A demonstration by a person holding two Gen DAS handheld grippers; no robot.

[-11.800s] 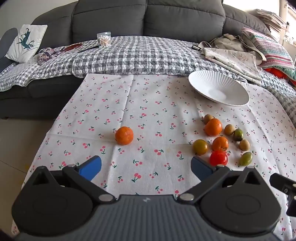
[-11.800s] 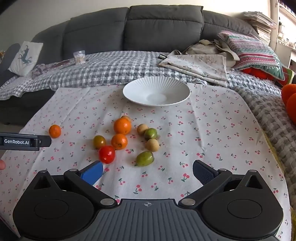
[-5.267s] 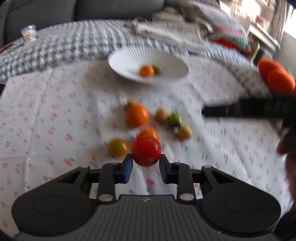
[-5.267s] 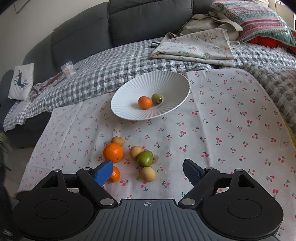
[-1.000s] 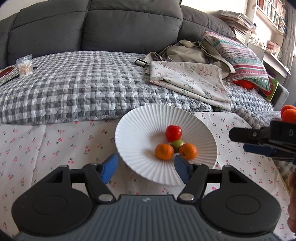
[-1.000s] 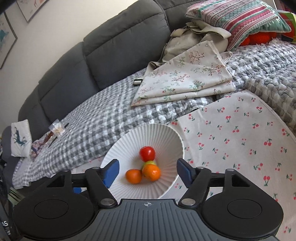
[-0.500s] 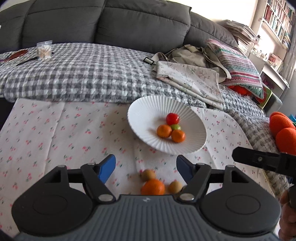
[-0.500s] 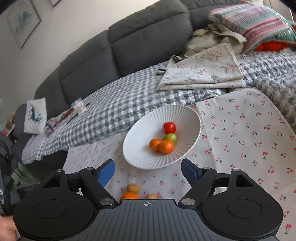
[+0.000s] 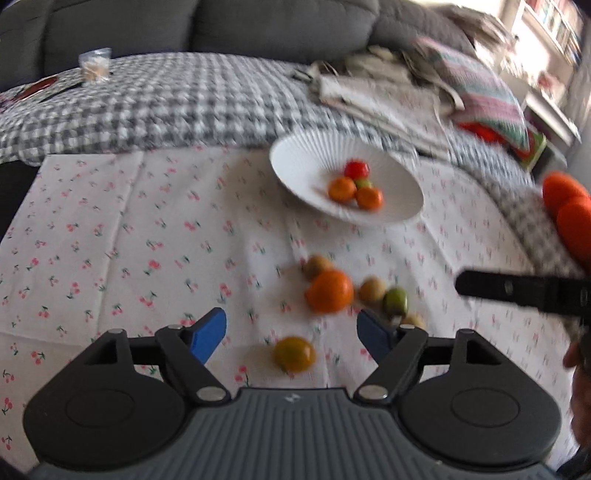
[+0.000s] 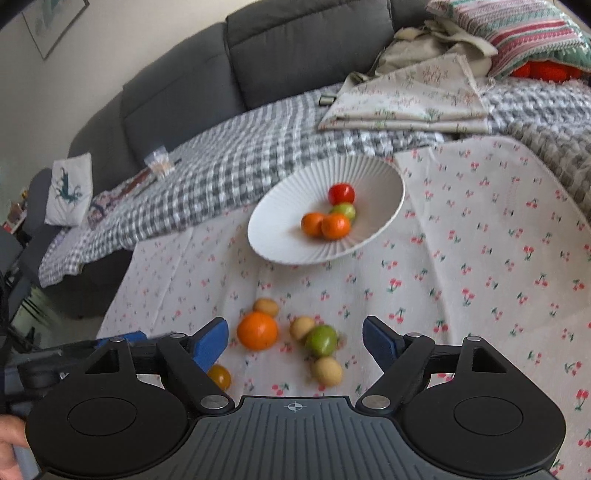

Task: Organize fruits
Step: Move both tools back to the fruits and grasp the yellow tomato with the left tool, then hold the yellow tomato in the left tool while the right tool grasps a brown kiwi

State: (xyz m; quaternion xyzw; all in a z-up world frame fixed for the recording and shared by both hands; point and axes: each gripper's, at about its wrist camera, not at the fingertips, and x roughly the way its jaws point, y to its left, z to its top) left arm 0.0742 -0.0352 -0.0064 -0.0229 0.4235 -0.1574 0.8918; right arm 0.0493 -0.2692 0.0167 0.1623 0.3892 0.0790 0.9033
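A white ribbed bowl [image 9: 303, 162] [image 10: 280, 236] at the far side of the cherry-print cloth holds a red tomato [image 9: 356, 170] [image 10: 341, 192], two small oranges [image 9: 342, 188] [image 10: 335, 226] and a green fruit [image 10: 345, 210]. Loose fruit lies nearer: a big orange [image 9: 328, 291] [image 10: 257, 330], a yellow-green tomato [image 9: 294, 353] [image 10: 219, 376], a green fruit [image 9: 395, 301] [image 10: 321, 339] and small tan fruits [image 10: 327, 370]. My left gripper [image 9: 291, 332] is open and empty just above the yellow-green tomato. My right gripper [image 10: 295, 341] is open and empty over the loose fruit.
A grey checked blanket [image 10: 236, 155] covers the sofa behind the cloth, with folded floral cloth [image 10: 406, 99] and a striped cushion [image 10: 517, 33] on it. A white pillow [image 10: 68, 190] lies far left. The right gripper's body [image 9: 524, 290] crosses the left wrist view at right.
Both grippers have pulled back from the bowl toward the loose fruit. The yellow-green tomato has come into view between the left fingers. Both stay open.
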